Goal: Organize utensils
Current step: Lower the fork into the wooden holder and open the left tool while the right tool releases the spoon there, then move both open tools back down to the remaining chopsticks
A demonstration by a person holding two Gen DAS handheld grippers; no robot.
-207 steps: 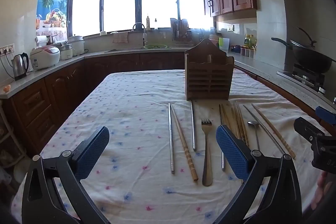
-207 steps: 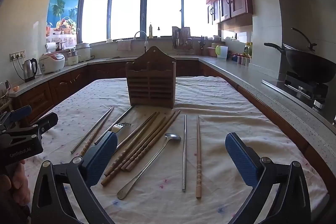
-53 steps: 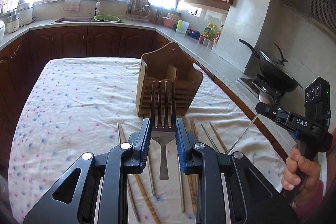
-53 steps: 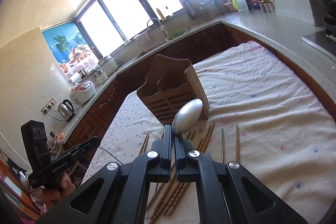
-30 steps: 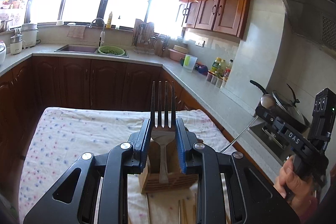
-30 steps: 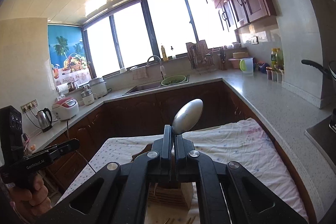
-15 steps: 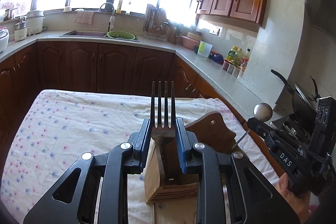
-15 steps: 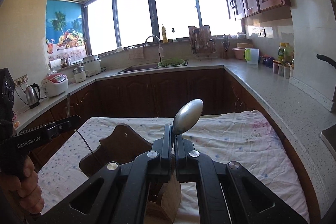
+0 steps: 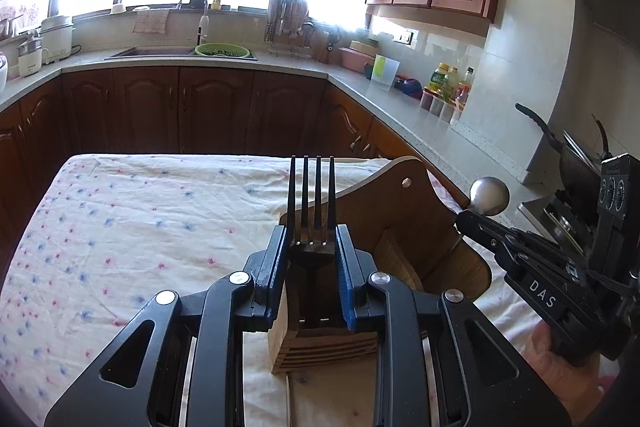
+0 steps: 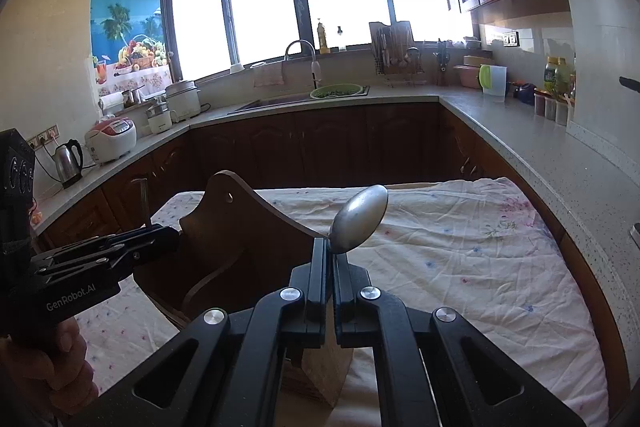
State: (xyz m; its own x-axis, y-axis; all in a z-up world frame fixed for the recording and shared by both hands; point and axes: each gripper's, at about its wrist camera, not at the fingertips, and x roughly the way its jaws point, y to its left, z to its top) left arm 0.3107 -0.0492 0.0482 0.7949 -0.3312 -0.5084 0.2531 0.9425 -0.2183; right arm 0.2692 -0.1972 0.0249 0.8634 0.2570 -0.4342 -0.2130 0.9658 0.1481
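My left gripper (image 9: 311,247) is shut on a metal fork (image 9: 311,199), tines up, its handle pointing down into the left slot of the wooden utensil holder (image 9: 404,223). My right gripper (image 10: 332,259) is shut on a metal spoon (image 10: 360,217), bowl up, over the right side of the holder (image 10: 240,239). The right gripper also shows in the left wrist view (image 9: 476,223), with the spoon bowl (image 9: 489,195) above it. The left gripper shows in the right wrist view (image 10: 160,239). Both handles' lower ends are hidden.
The holder stands on a table with a flowered white cloth (image 9: 140,219). Dark wood cabinets and a grey counter (image 10: 540,135) run around the table. A wok on the stove (image 9: 576,155) is at the right. A loose utensil tip (image 9: 289,399) lies in front of the holder.
Both grippers have moved down and closer over the holder. The fork and the spoon now hang lower at its slots.
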